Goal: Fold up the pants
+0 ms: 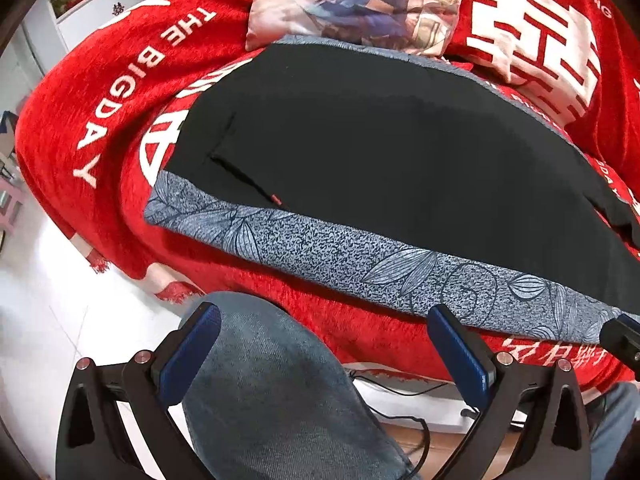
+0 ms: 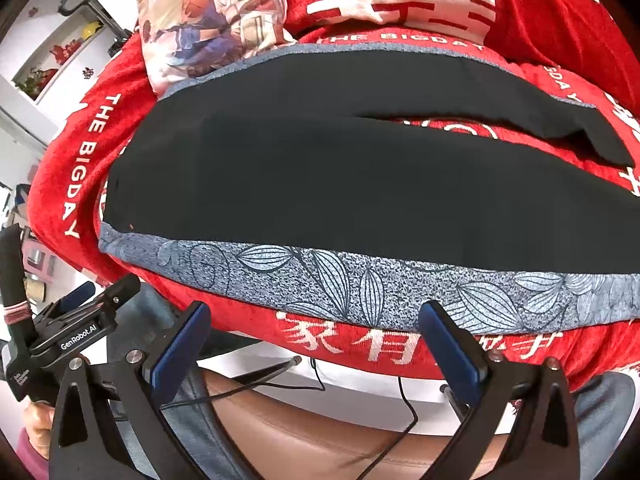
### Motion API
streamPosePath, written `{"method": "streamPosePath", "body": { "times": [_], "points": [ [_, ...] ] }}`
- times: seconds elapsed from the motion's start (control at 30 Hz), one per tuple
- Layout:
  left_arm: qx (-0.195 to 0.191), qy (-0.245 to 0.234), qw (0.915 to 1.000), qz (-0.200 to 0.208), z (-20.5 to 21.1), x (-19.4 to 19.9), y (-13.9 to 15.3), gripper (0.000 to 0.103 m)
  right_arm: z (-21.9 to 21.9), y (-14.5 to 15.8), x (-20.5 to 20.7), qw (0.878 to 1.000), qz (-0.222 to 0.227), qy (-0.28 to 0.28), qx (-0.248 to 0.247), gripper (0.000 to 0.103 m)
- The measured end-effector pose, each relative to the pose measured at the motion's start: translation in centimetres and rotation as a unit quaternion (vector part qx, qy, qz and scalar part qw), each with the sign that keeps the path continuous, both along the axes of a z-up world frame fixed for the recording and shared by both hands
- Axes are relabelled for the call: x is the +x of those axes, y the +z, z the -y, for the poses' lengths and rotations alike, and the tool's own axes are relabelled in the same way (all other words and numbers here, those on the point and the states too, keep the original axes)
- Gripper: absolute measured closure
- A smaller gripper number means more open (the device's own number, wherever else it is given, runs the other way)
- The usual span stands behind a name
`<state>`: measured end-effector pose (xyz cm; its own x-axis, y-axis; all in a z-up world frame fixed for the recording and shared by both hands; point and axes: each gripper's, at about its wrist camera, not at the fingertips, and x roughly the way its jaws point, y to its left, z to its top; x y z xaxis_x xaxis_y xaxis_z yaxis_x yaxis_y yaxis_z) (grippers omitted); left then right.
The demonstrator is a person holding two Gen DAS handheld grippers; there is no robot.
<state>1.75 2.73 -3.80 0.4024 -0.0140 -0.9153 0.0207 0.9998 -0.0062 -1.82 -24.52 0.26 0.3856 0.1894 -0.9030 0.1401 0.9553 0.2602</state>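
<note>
left gripper: we hold it released, fingers wide, nothing between them; it hangs off the near edge of the bed, above our jeans knee.
right gripper: released too, empty, just short of the bed edge; chair seat and cable below it.
mat: grey leaf-print strip straight ahead of both tools, lying on the red blanket.
pants: black, flat on the mat, ahead of and above both grippers, not touched.
long axis: runs left-right across our view; waist end looks to sit ahead-left, two legs split toward ahead-right.
nearer hand: we judge left is closer to the waist, right to the leg ends.
far: printed cushion beyond the pants.
next: we'd reach forward over the mat strip to the near pants edge.
</note>
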Motion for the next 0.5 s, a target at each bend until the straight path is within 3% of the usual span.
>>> {"method": "streamPosePath", "body": {
  "times": [0.5],
  "points": [
    [0.024, -0.025, 0.9994, 0.006, 0.66, 0.00, -0.24, 0.000, 0.10, -0.62, -0.03, 1.000, -0.016, -0.014, -0.008, 0.000]
  ]
}}
